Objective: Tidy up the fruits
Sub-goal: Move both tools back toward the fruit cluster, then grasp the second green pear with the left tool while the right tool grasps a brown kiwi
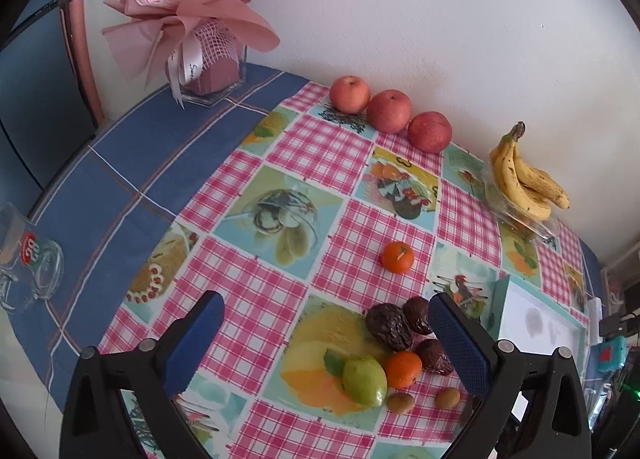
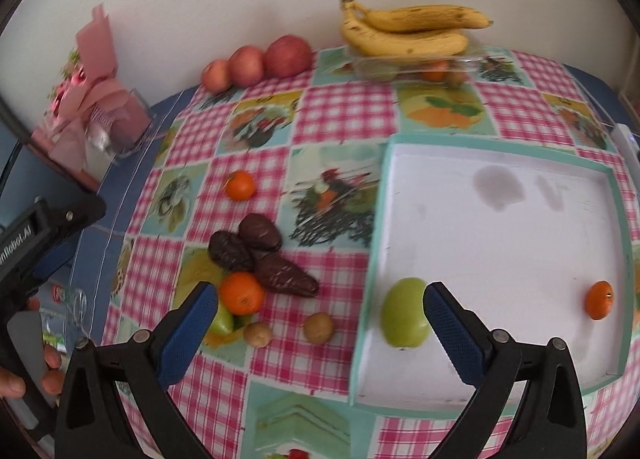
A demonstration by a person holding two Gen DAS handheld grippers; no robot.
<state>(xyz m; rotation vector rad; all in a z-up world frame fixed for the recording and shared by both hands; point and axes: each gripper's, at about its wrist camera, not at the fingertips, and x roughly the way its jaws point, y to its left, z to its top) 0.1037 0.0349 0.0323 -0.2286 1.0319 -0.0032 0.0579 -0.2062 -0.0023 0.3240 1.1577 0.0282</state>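
A white tray with a teal rim holds a green fruit and a tangerine; its corner shows in the left wrist view. On the cloth lie three dark avocados, a tangerine, another tangerine, a green fruit and two small brown fruits. My right gripper is open and empty above the cloth by the tray's near left rim. My left gripper is open and empty above the pile.
Three red apples line the wall. Bananas rest on a clear plastic box. A pink bouquet in a glass vase stands at the far left. A glass mug sits on the blue cloth. My left gripper body shows at the left.
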